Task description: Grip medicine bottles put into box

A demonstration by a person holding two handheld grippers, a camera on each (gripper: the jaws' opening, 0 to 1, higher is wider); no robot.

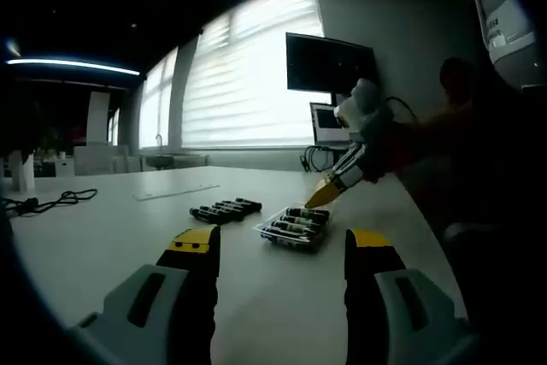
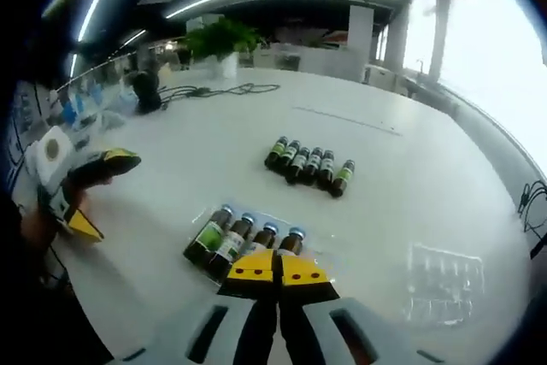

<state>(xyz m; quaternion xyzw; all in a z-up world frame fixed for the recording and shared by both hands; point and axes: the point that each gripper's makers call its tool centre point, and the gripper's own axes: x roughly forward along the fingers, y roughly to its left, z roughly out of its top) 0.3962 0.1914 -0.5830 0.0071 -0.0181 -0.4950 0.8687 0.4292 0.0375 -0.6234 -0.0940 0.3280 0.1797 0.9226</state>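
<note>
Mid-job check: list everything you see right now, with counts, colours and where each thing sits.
Dark glass medicine bottles, loose: six, green labels, lying in a row mid-table.
Dark glass medicine bottles, boxed: four, blue caps, lying in the tray.
Clear plastic box tray: one, under the right gripper's tips.
Clear plastic lid: one, right of the tray in the right gripper view.
White table: one, under everything.
Black cable: one, far table edge.
Potted green plant: one, beyond the table.
Black monitor: one, on the wall.
Left gripper: yellow-tipped, open, empty.
Right gripper: yellow-tipped, shut over the tray.
</note>
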